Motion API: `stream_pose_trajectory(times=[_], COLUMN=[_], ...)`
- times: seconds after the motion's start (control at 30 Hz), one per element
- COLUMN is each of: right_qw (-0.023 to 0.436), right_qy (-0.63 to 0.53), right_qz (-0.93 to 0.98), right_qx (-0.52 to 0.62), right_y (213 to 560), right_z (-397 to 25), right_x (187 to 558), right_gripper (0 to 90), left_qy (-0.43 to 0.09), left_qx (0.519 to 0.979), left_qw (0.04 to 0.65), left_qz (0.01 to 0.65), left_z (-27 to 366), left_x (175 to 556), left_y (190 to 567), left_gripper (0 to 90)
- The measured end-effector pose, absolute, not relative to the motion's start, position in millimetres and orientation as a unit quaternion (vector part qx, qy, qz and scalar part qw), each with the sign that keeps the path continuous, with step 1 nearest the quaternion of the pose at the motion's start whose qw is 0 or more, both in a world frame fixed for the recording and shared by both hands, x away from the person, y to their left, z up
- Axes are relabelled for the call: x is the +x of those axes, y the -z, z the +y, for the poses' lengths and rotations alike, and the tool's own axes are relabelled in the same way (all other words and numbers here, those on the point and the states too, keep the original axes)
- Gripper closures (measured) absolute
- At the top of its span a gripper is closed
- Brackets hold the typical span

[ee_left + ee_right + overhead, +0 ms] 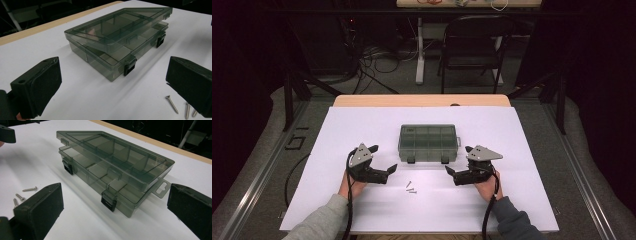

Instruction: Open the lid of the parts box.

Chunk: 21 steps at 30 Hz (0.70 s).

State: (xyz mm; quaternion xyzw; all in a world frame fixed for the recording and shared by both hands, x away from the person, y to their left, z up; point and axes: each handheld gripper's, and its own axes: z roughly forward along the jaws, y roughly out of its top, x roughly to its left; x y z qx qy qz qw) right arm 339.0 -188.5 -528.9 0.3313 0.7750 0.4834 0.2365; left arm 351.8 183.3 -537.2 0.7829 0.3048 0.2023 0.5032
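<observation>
Behind right claw pad (192, 85), 3 screws (172, 104)

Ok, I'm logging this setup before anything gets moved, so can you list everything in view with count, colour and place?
Compartment box: one, smoky translucent grey, middle of the sheet, lid slightly ajar, two black latches hanging on the near side.
Screws: three, silver, on the sheet in front of the box, between the two tools.
Sheet: one, white, covering most of the table.
Table: one, light wood, its edge showing beyond the sheet.
Chair: one, black, on the floor behind the table.
Cables: several, dark, on the floor at the back.
Left tool: one, black with grey plate, jaws open, left of the screws.
Right tool: one, same colours, jaws open, right of the screws.
</observation>
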Motion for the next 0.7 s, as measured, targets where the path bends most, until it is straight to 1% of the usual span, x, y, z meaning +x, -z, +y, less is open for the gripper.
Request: stream_pose_trajectory(times=[0.23, 0.27, 0.3, 0.53, 0.7], right_qw=[0.237, 0.239, 0.238, 0.244, 0.255], right_qy=[-0.474, -0.473, -0.470, -0.464, -0.458], right_qz=[0.779, 0.779, 0.780, 0.782, 0.780], right_qx=[0.334, 0.336, 0.337, 0.337, 0.342], right_y=[530.8, 531.4, 531.7, 532.7, 533.0], right_z=[-187.9, -187.5, -187.6, -186.6, -189.8], right_x=[346.1, 347.8, 348.4, 355.0, 362.7], right_gripper=[0.5, 4.1, 4.8, 6.4, 14.7], left_qy=[-0.200, -0.204, -0.204, -0.194, -0.199], left_qx=[0.790, 0.795, 0.795, 0.801, 0.809], left_qw=[0.493, 0.481, 0.481, 0.477, 0.465], left_qz=[0.306, 0.307, 0.307, 0.307, 0.299], left_z=[180.6, 179.2, 179.2, 173.7, 166.3], left_x=[357.1, 359.8, 359.8, 369.5, 378.1], left_y=[538.2, 538.6, 538.6, 541.8, 544.8], left_gripper=[0.7, 2.1, 2.7, 4.4, 8.0])
